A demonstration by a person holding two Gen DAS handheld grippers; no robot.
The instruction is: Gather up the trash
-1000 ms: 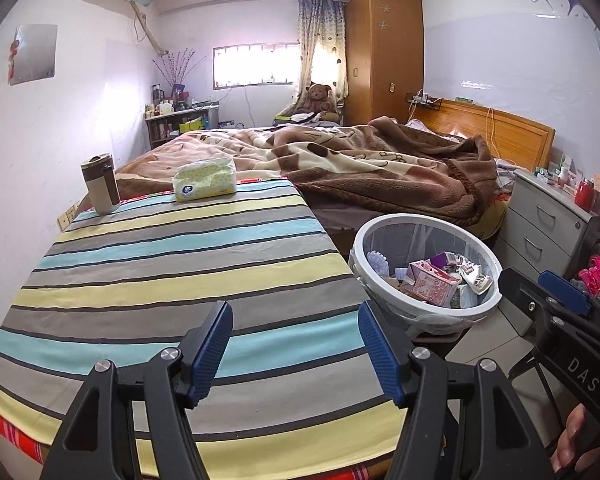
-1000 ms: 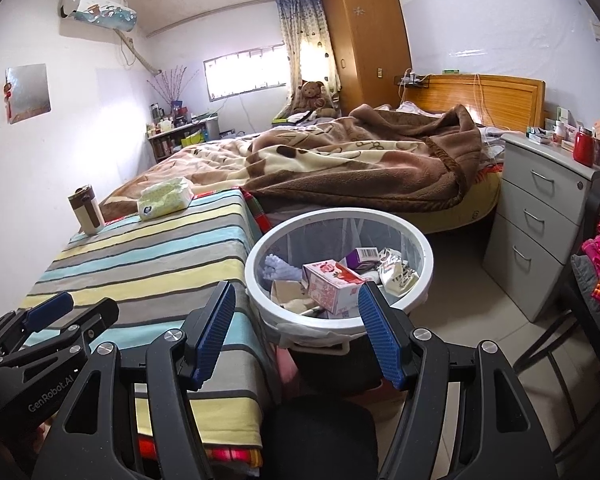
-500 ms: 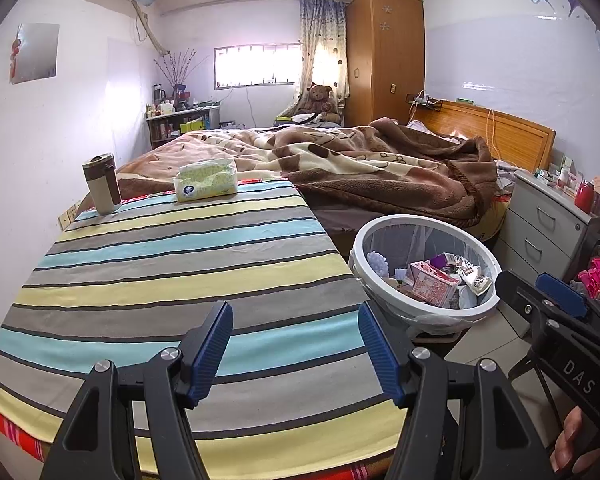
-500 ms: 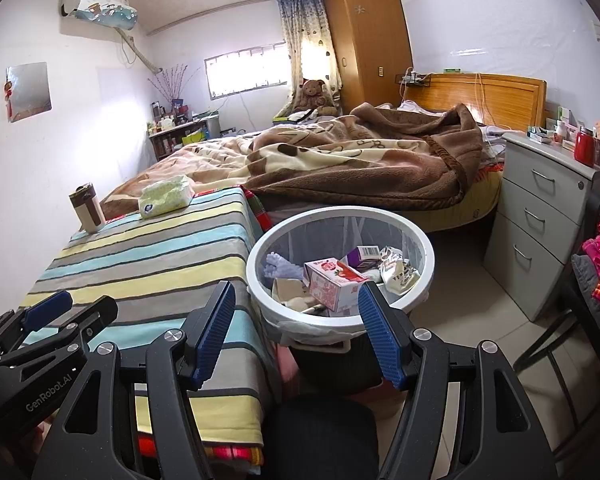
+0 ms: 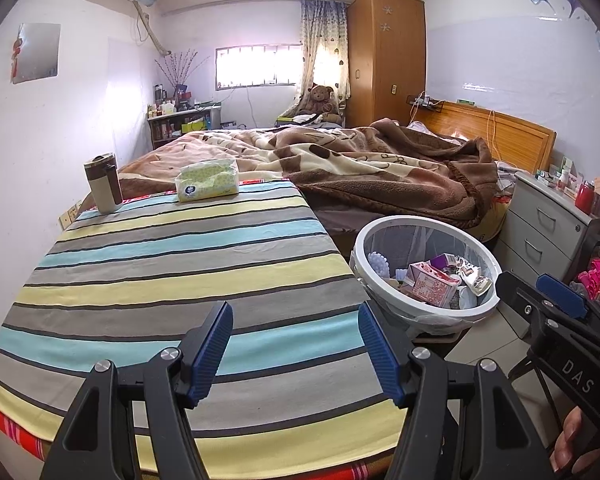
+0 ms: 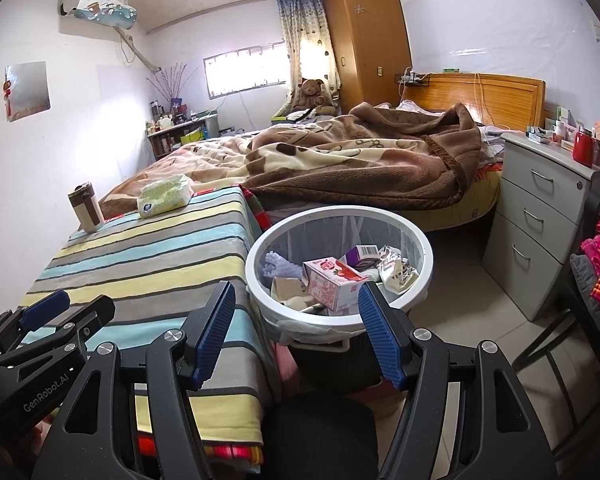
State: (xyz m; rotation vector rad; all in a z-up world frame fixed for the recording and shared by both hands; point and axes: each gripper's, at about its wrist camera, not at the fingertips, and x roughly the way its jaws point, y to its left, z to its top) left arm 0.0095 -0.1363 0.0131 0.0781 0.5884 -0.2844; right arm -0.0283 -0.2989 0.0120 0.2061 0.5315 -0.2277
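Beside the striped table [image 5: 172, 264] we hold both tools at rest: the left gripper [image 5: 296, 354] hangs over the cloth with its jaws apart and nothing between them, and the right gripper [image 6: 298, 328] hangs before the white bin [image 6: 416, 280], jaws likewise apart and empty. The bin stands on the floor against the table's corner, we judge so that rubbish can go straight in; it already holds a pink carton [image 6: 332, 280], wrappers and scraps. Only a tissue pack [image 5: 208, 180] and a tumbler [image 5: 103, 184] sit at the table's far edge, and neither looks like rubbish, so we judge the collecting nearly done. Beyond lie an unmade bed [image 5: 380, 168], a grey drawer unit [image 6: 540, 216] and a wardrobe [image 5: 386, 56].
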